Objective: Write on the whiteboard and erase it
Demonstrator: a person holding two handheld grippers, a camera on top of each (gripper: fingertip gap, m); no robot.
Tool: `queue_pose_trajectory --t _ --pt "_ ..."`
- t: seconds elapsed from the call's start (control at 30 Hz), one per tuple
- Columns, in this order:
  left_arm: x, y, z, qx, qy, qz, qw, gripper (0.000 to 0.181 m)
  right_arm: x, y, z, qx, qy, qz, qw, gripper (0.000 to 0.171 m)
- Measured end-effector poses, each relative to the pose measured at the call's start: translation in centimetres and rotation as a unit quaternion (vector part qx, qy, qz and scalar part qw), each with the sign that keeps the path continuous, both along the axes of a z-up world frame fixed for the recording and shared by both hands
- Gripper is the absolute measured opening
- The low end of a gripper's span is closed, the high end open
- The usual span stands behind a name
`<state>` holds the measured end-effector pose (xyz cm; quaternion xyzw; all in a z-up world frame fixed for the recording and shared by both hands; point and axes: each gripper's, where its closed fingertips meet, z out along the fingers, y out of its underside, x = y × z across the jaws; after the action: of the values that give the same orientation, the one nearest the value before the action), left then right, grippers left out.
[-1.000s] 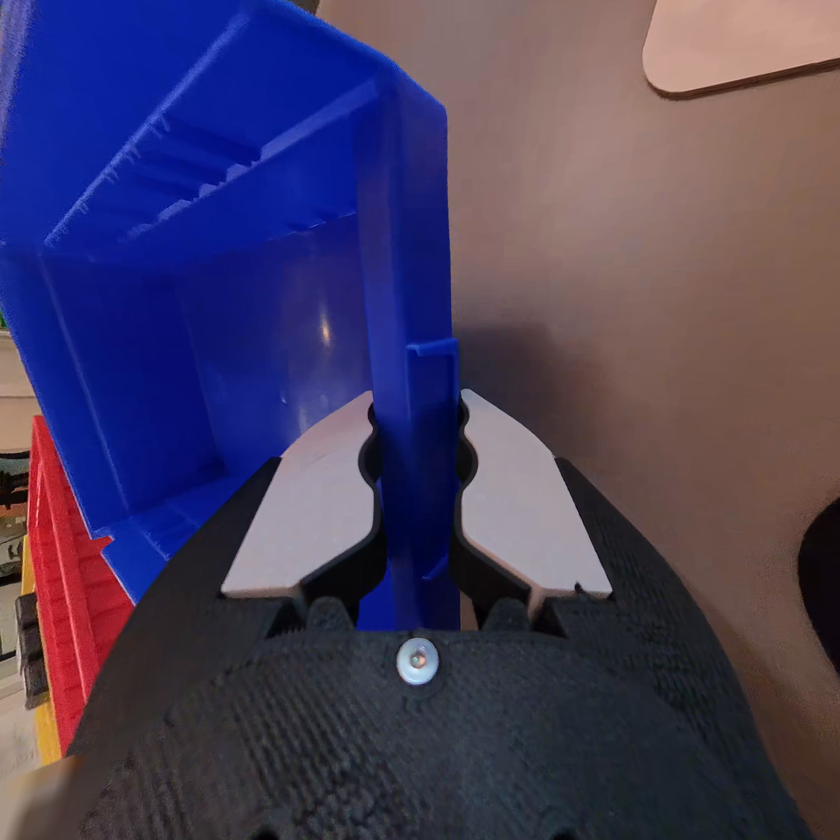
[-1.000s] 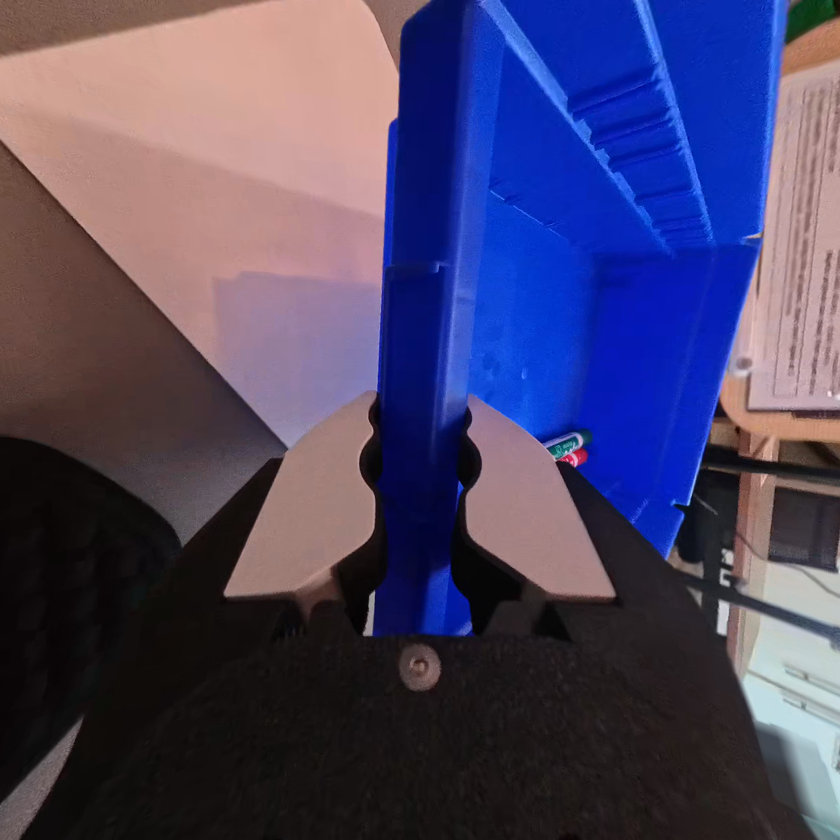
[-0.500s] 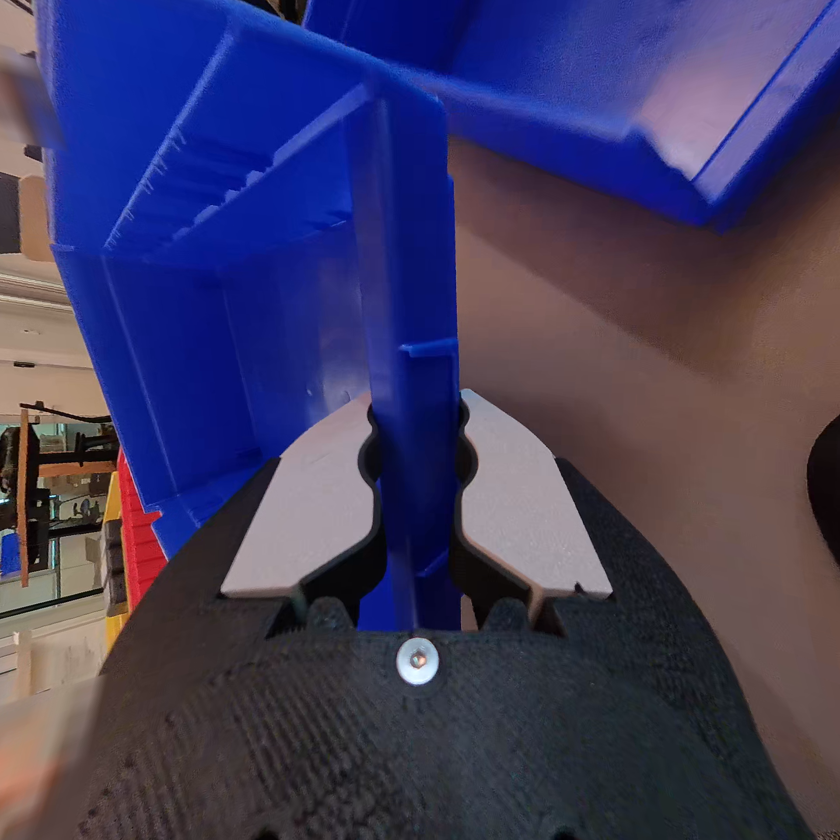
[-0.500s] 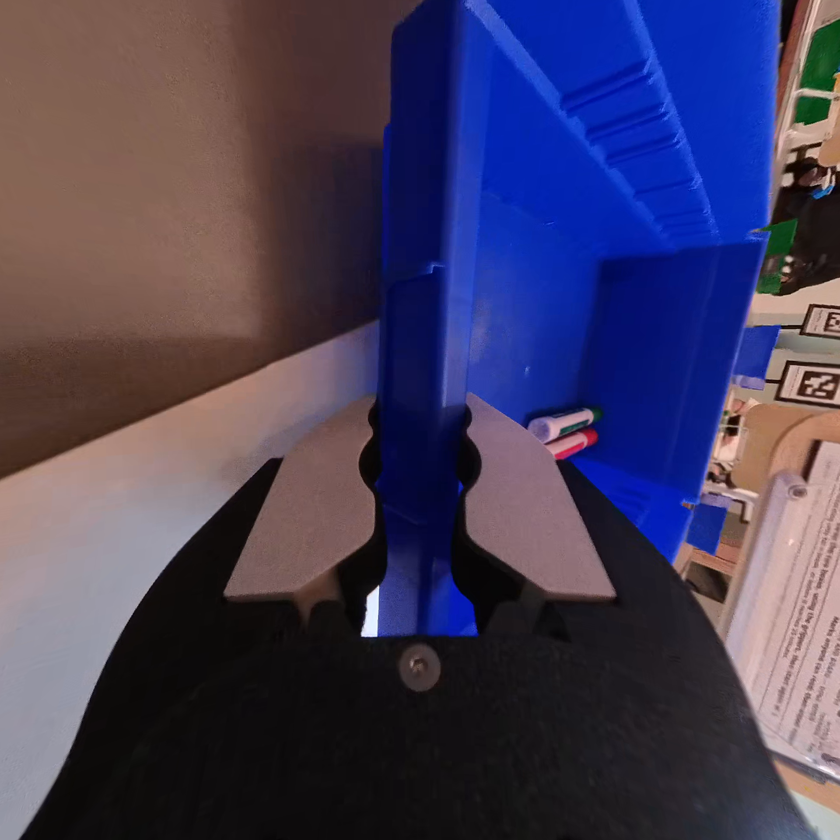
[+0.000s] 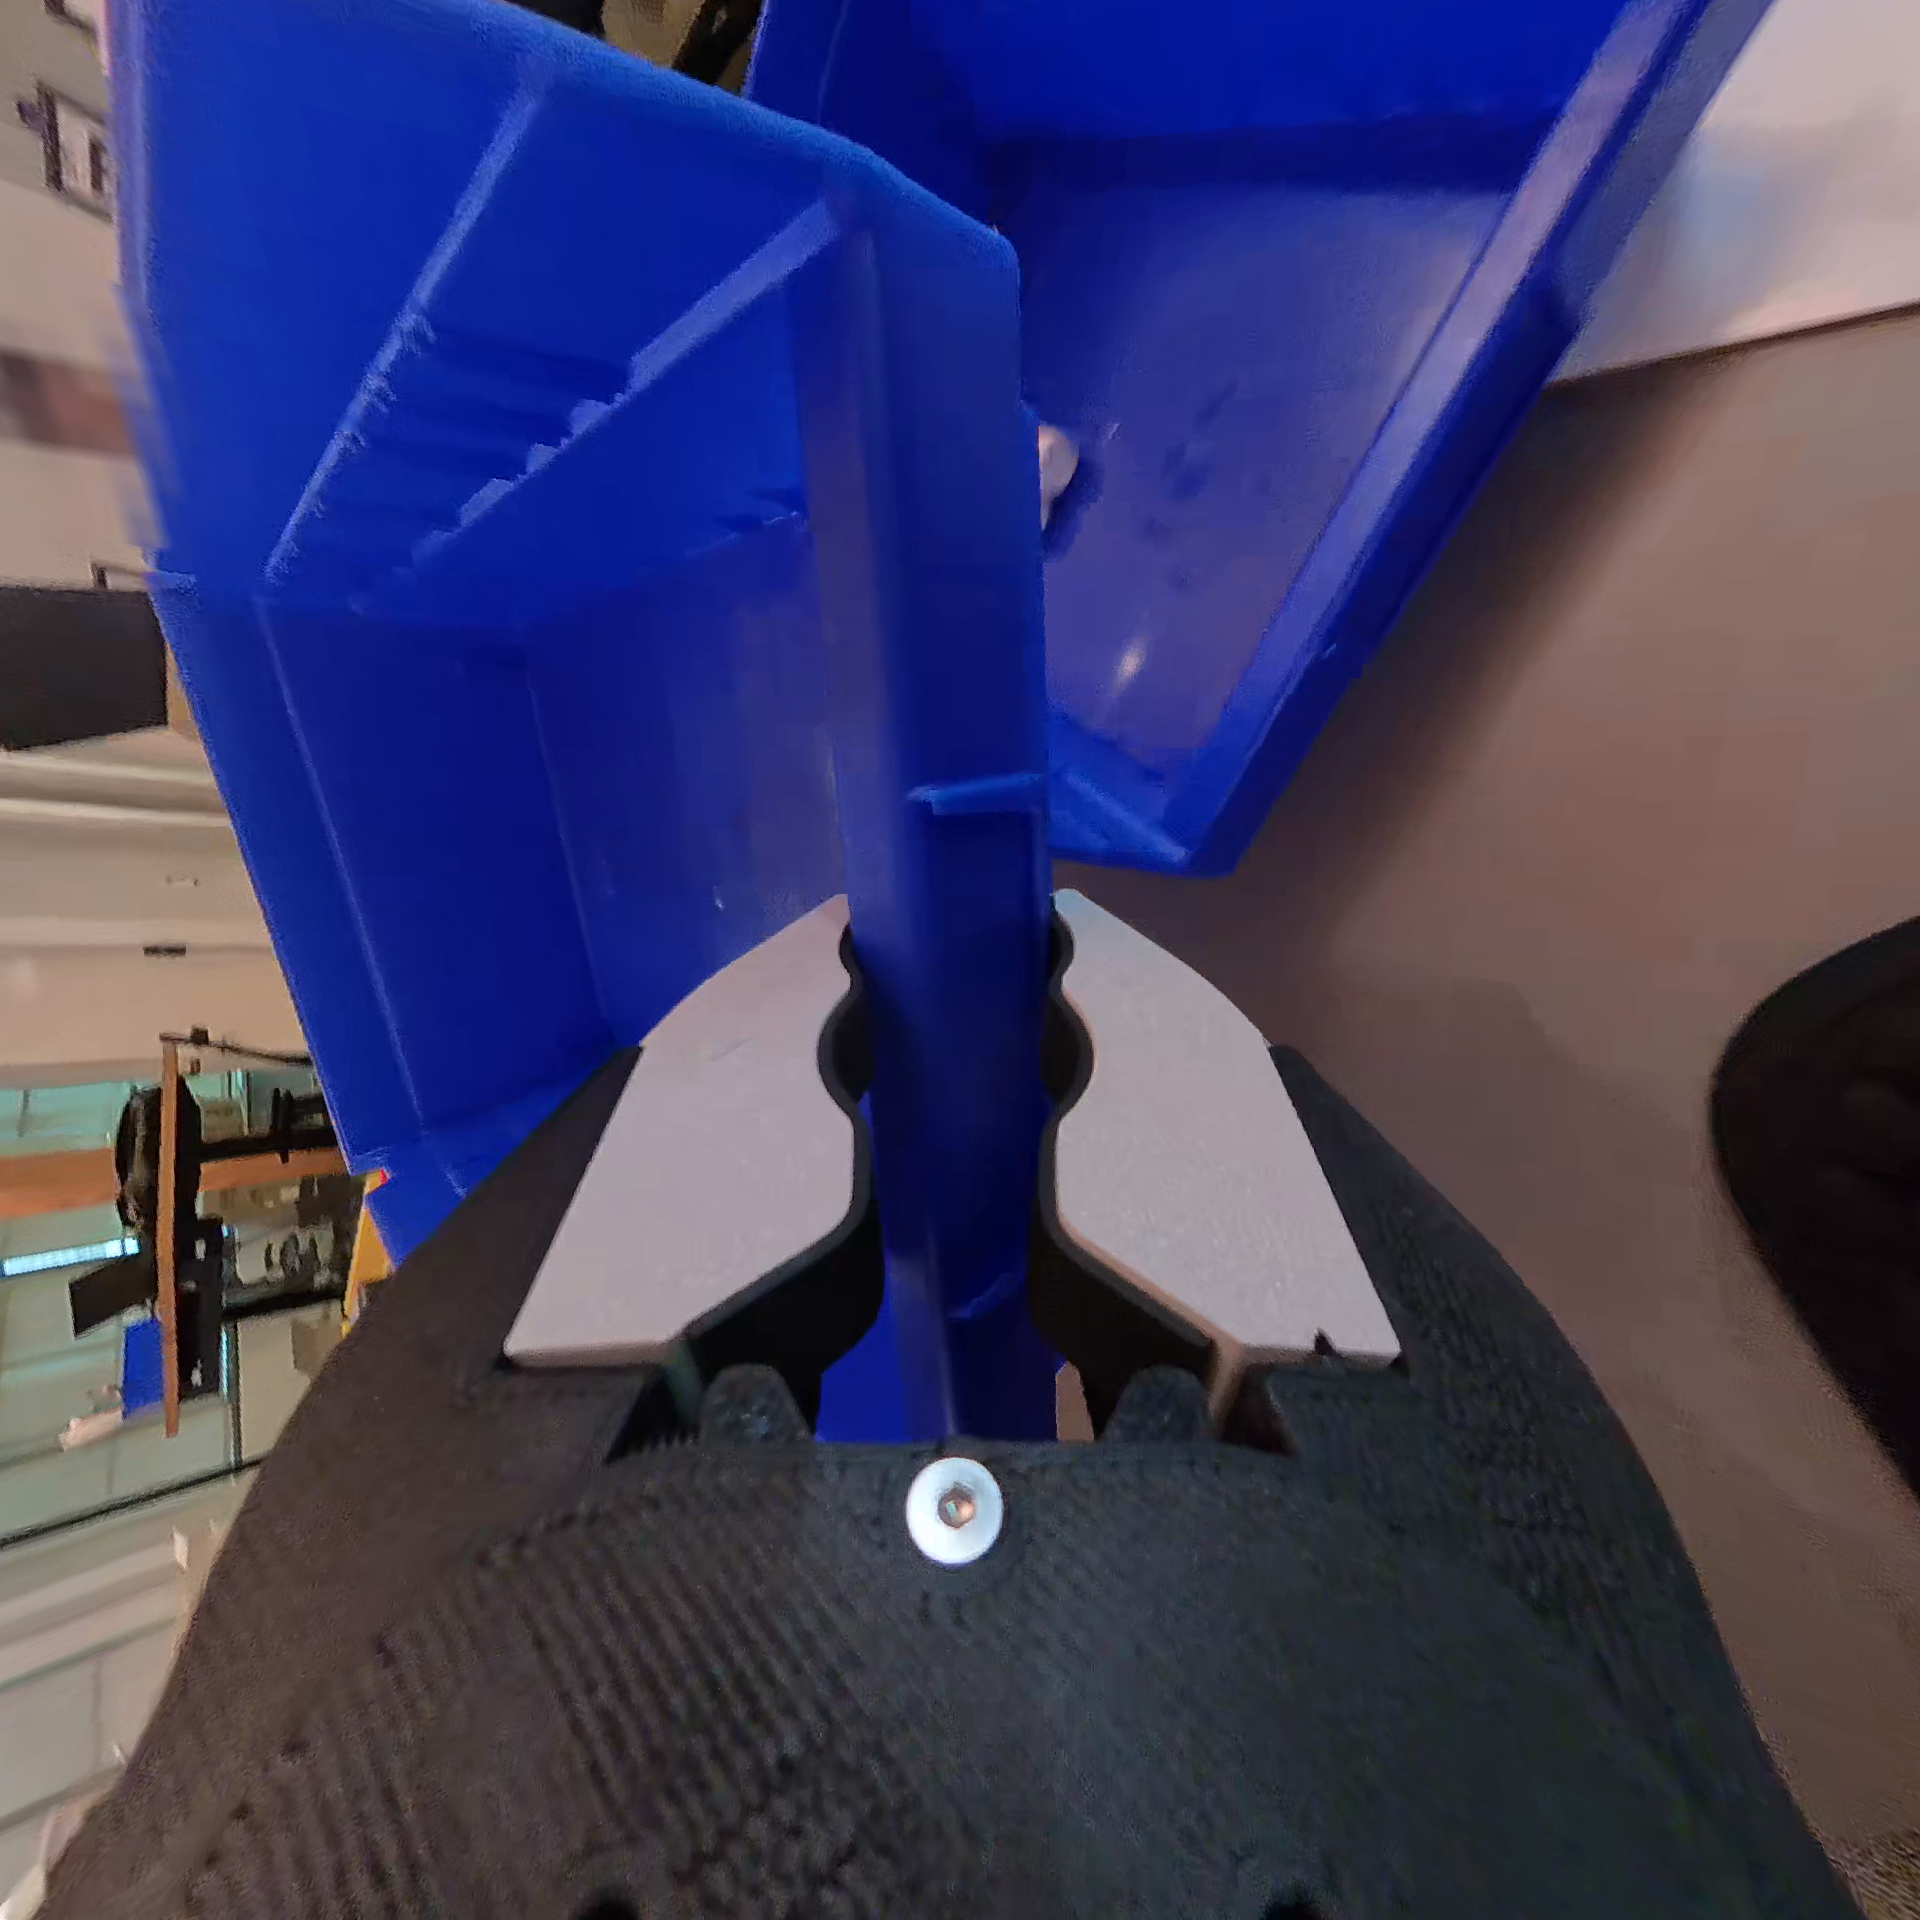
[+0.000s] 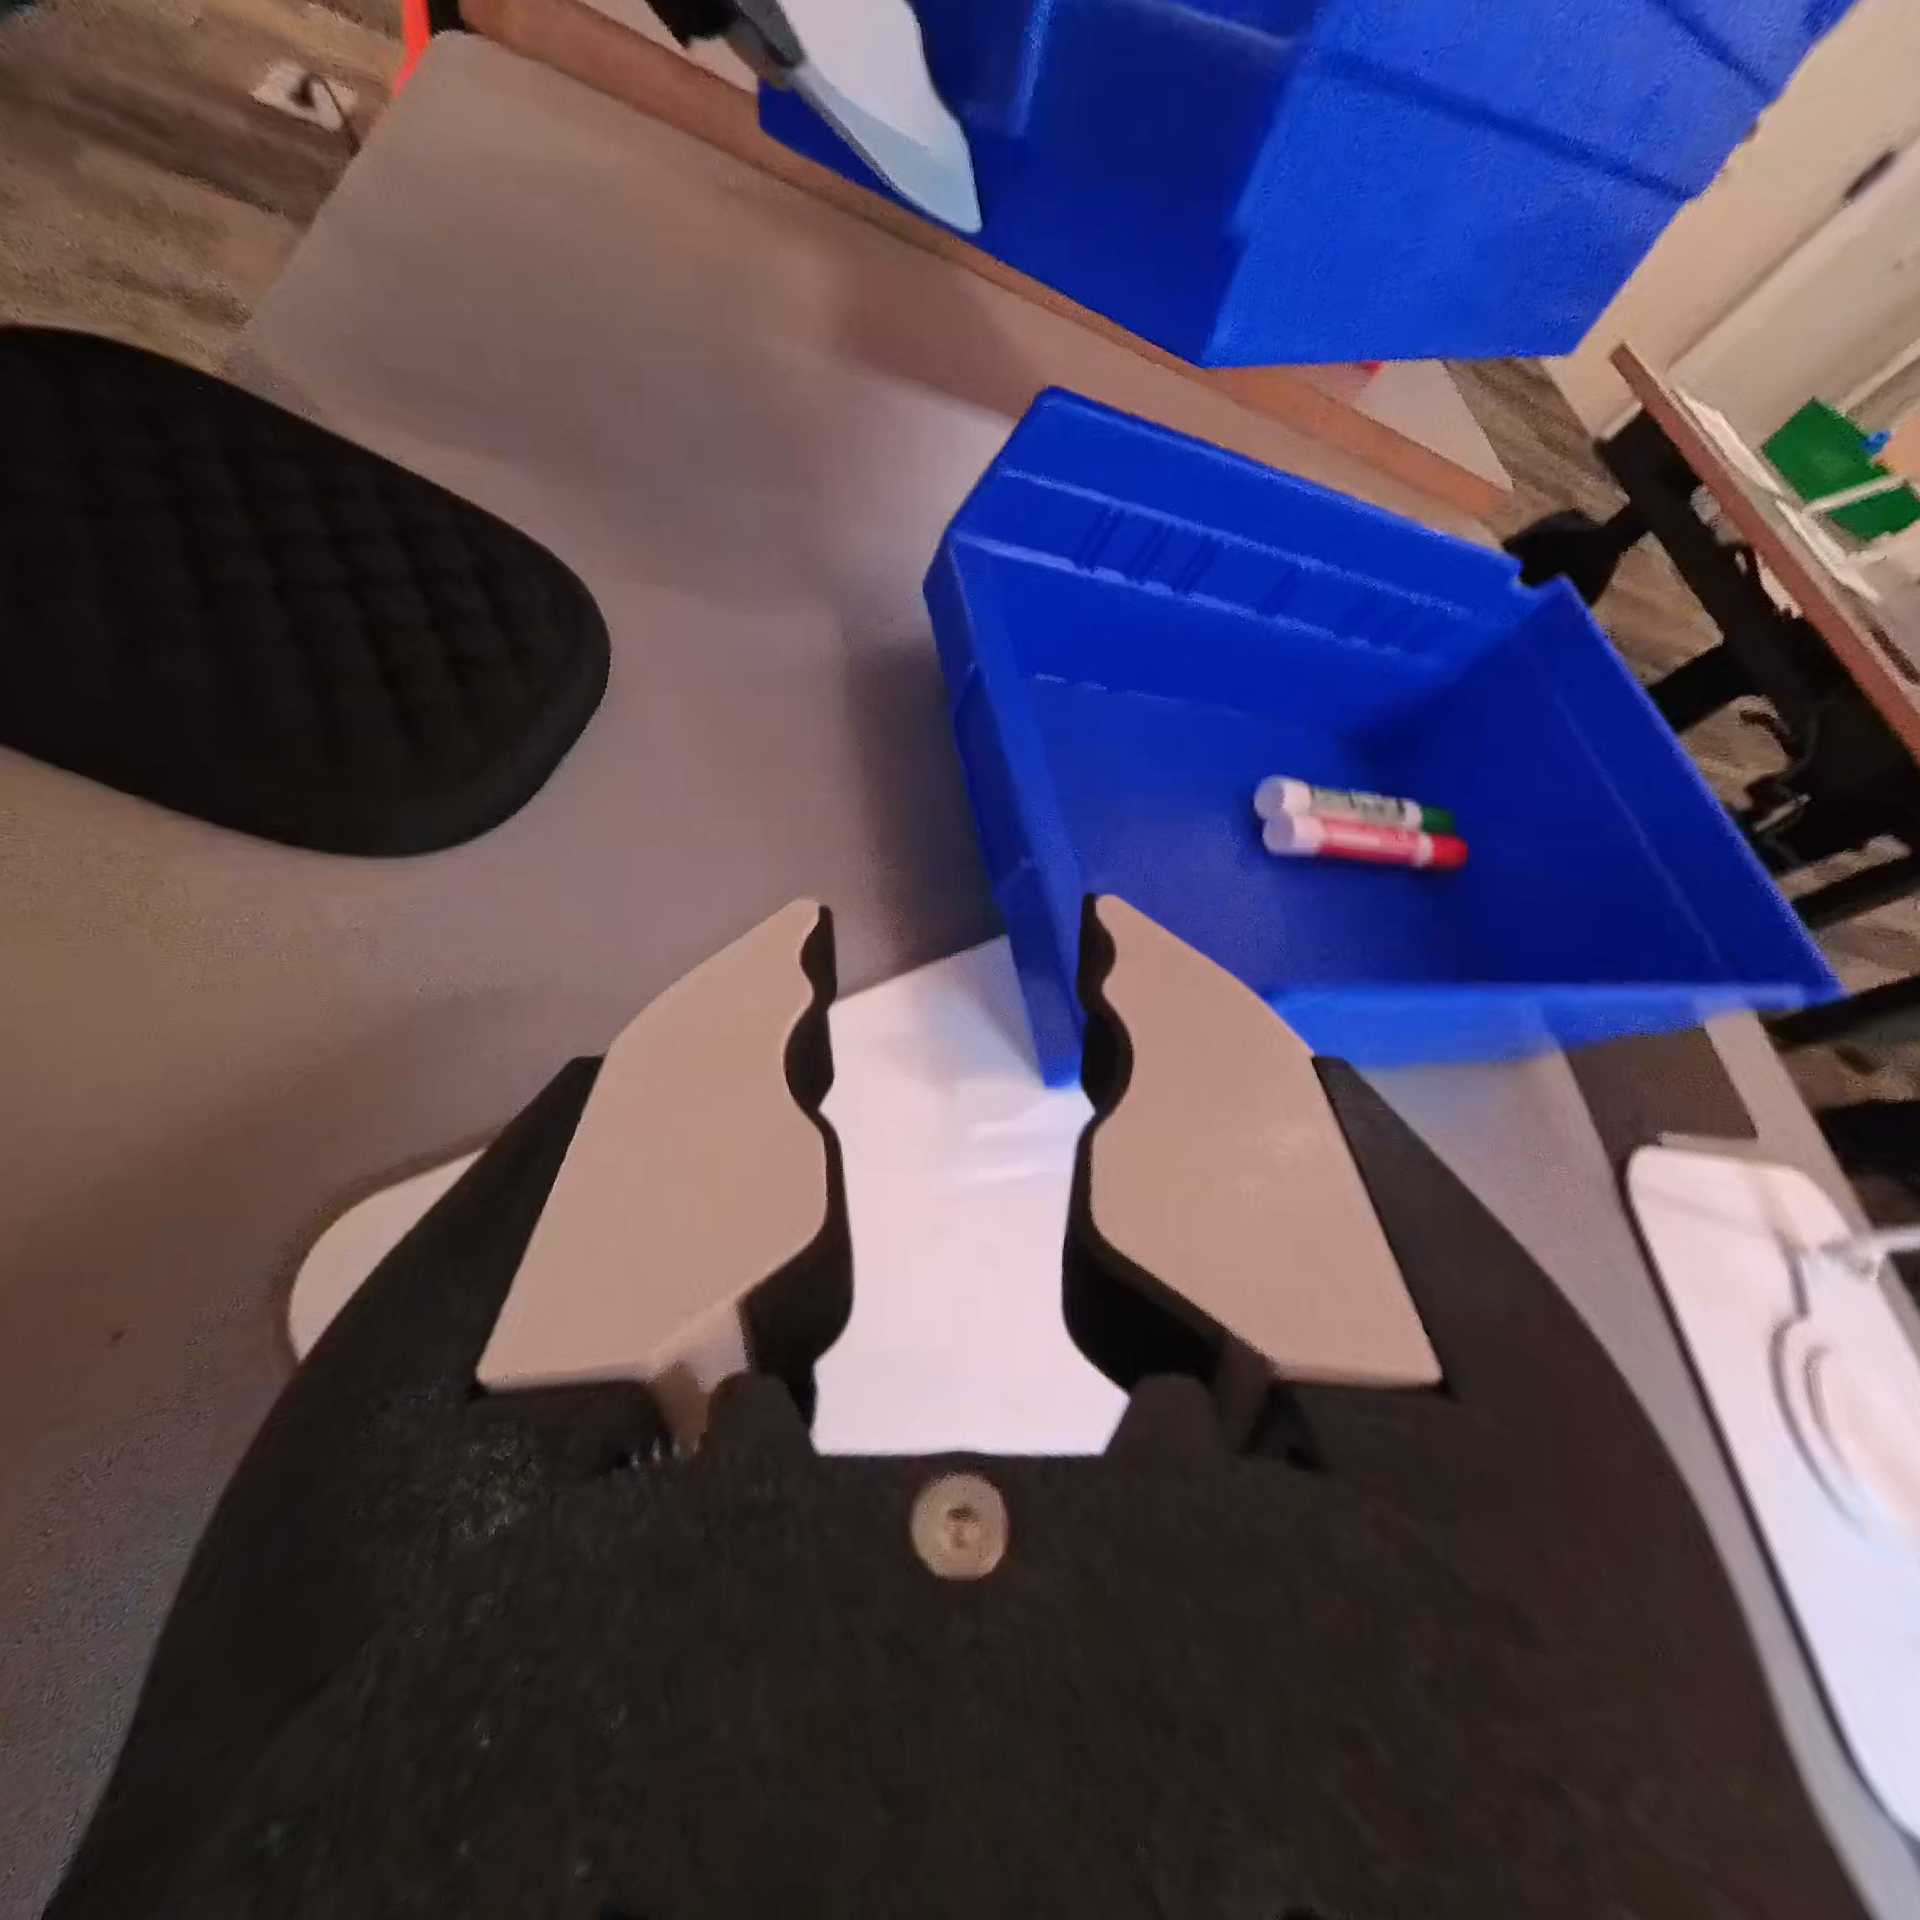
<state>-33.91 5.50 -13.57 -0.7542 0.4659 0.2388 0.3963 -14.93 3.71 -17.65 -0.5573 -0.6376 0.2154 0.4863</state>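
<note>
In the left wrist view my left gripper (image 5: 951,925) is shut on the side wall of a blue plastic bin (image 5: 520,727) and holds it up. In the right wrist view that bin (image 6: 1403,177) shows at the top. My right gripper (image 6: 951,925) is open and holds nothing. A second blue bin (image 6: 1143,748) stands on the table just ahead of it, its near corner beside my right finger (image 6: 1195,1091). A green marker (image 6: 1351,805) and a red marker (image 6: 1361,840) lie in that bin. A white whiteboard (image 6: 935,1247) lies under my right fingers.
A black padded oval object (image 6: 260,592) lies on the grey table (image 6: 675,468) to the left; it also shows in the left wrist view (image 5: 1839,1195). Another white board (image 6: 1766,1403) lies at the right edge. Desks and shelves stand beyond the table.
My right gripper opened and let go of its blue bin, which now stands on the table. It pulled back and tilted down. My left gripper keeps its grip on the other bin.
</note>
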Motion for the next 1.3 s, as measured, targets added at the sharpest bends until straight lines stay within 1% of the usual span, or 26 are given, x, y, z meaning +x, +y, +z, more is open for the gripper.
queue_pose_trajectory --t 0.07,0.2,0.3,0.47,0.53,0.6,0.73,0.8,0.83,0.87,0.9,0.93,1.0,1.07,1.1,1.17,1.23,1.3 --pt "3.0 -0.7 0.5 -0.003 0.006 -0.037 0.999 0.03 3.8 0.4 0.1 -0.025 0.015 -0.041 0.999 0.05" --pt "10.6 -2.4 1.2 -0.007 0.018 -0.13 0.991 0.031 11.5 0.5 -0.2 -0.051 0.036 -0.133 0.989 0.052" --pt "17.0 -3.7 1.5 -0.015 0.016 -0.203 0.979 0.031 16.9 -0.3 -0.6 -0.071 0.053 -0.2 0.976 0.052" --pt "27.4 -5.3 1.5 -0.039 0.004 -0.305 0.951 0.03 25.2 -2.4 0.1 -0.06 0.093 -0.299 0.948 0.052" --pt "31.2 -5.6 0.5 -0.052 0.009 -0.334 0.941 0.03 28.1 -3.6 0.8 -0.056 0.117 -0.328 0.936 0.051" --pt "34.4 -5.7 -1.3 -0.073 0.016 -0.355 0.932 0.03 30.6 -4.9 1.5 -0.049 0.144 -0.353 0.923 0.051" --pt "39.1 -5.9 -6.7 -0.125 0.036 -0.383 0.915 0.031 34.0 -7.2 2.6 -0.031 0.17 -0.388 0.905 0.05" --pt "41.0 -5.2 -8.4 -0.093 0.057 -0.402 0.909 0.032 34.5 -8.2 3.1 -0.021 0.165 -0.388 0.906 0.049" --pt "41.8 -4.9 -8.8 -0.08 0.043 -0.411 0.907 0.032 34.3 -8.6 3.3 -0.019 0.158 -0.382 0.91 0.048" --pt "42.1 -5.0 -8.9 -0.081 0.024 -0.417 0.905 0.04 34.0 -8.9 3.3 -0.02 0.147 -0.375 0.915 0.048" --pt "42.2 -5.4 -8.6 -0.088 -0.003 -0.422 0.902 0.054 33.5 -9.1 3.2 -0.019 0.134 -0.368 0.92 0.05" --pt "42.0 -5.9 -7.9 -0.098 -0.039 -0.432 0.896 0.061 32.9 -9.2 3.2 -0.017 0.121 -0.361 0.924 0.051" --pt "40.7 -7.0 -6.3 -0.126 -0.119 -0.435 0.883 0.065 31.3 -9.4 2.6 -0.017 0.088 -0.339 0.936 0.052" --pt "38.3 -7.1 -4.6 -0.137 -0.172 -0.421 0.88 0.065 28.9 -9.4 1.7 -0.026 0.045 -0.309 0.95 0.054" --pt "36.6 -6.6 -4.2 -0.134 -0.182 -0.405 0.886 0.065 27.5 -9.2 1.2 -0.03 0.021 -0.294 0.955 0.055" --pt "32.5 -4.4 -4.0 -0.122 -0.173 -0.356 0.91 0.064 24.8 -8.4 -0.5 -0.047 -0.042 -0.275 0.959 0.056" --pt "27.3 -1.7 -4.6 -0.127 -0.141 -0.287 0.939 0.068 22.6 -7.0 -2.6 -0.067 -0.113 -0.268 0.954 0.063" --pt "21.4 0.9 -5.4 -0.135 -0.093 -0.217 0.962 0.067 21.5 -5.0 -4.4 -0.054 -0.184 -0.28 0.941 0.066"
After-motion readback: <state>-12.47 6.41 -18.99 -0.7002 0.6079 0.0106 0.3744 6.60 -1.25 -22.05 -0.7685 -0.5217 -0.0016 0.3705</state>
